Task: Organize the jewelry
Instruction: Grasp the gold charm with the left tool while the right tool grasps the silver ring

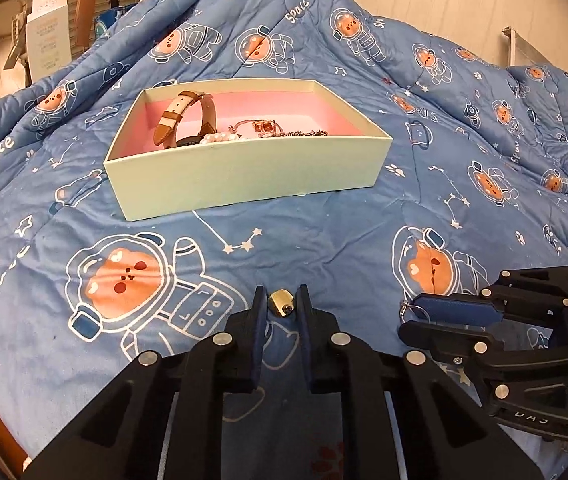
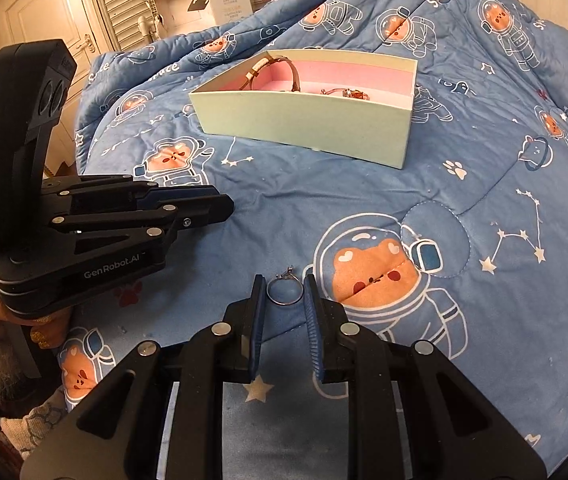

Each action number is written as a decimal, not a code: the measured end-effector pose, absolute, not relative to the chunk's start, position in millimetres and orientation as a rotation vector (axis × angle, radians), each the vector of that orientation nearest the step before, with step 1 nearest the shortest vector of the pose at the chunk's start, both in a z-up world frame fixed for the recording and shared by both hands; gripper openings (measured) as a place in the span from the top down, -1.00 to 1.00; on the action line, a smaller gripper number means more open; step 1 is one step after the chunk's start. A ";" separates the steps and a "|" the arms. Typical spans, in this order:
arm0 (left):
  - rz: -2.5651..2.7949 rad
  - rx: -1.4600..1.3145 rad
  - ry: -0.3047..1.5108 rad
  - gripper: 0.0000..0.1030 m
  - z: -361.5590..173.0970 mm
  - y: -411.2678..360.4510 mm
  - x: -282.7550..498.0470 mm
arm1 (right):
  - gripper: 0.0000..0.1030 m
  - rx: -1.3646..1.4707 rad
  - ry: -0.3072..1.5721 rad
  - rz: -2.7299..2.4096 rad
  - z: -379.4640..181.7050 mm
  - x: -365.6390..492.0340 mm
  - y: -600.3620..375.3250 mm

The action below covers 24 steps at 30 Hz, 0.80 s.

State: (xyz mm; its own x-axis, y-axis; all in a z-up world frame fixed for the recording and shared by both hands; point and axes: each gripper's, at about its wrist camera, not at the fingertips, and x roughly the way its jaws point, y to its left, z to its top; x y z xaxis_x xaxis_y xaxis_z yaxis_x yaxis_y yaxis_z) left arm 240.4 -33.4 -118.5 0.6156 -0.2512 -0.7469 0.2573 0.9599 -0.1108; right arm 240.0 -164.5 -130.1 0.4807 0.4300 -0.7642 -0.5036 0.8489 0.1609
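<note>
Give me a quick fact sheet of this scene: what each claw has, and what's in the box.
surface: blue quilt with astronaut bears
left gripper: shut on gold ring
right gripper: shut on silver ring
box: pale green, pink inside, open, beyond both grippers
in box: strap watch, pearls, chains

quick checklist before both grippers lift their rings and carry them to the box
1. Gold ring between left gripper pads: ok, jaws closed on it.
2. Silver ring between right gripper pads: ok, pads touch both sides.
3. Grip firm enough to lift: cannot tell.
4. Box open: ok.
5. Free space inside box beside watch: ok.
6. Blanket clear between grippers and box: ok.
</note>
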 end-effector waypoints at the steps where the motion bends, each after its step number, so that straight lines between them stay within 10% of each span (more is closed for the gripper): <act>1: -0.292 0.004 0.857 0.72 -118.1 -33.1 239.4 | 0.61 -0.090 0.905 0.571 -130.2 240.1 -164.6; 24: -0.316 -0.038 0.766 0.72 -68.6 -18.2 231.2 | 0.61 -0.076 0.864 0.636 -93.6 262.7 -153.1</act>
State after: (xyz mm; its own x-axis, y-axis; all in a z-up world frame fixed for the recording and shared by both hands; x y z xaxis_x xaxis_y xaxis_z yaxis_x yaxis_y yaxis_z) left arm 231.2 -18.2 -68.6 0.6757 -0.2948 -0.6757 0.2670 0.9522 -0.1484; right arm 262.7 -153.1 -93.6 0.4780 0.4908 -0.7284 -0.5501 0.8138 0.1874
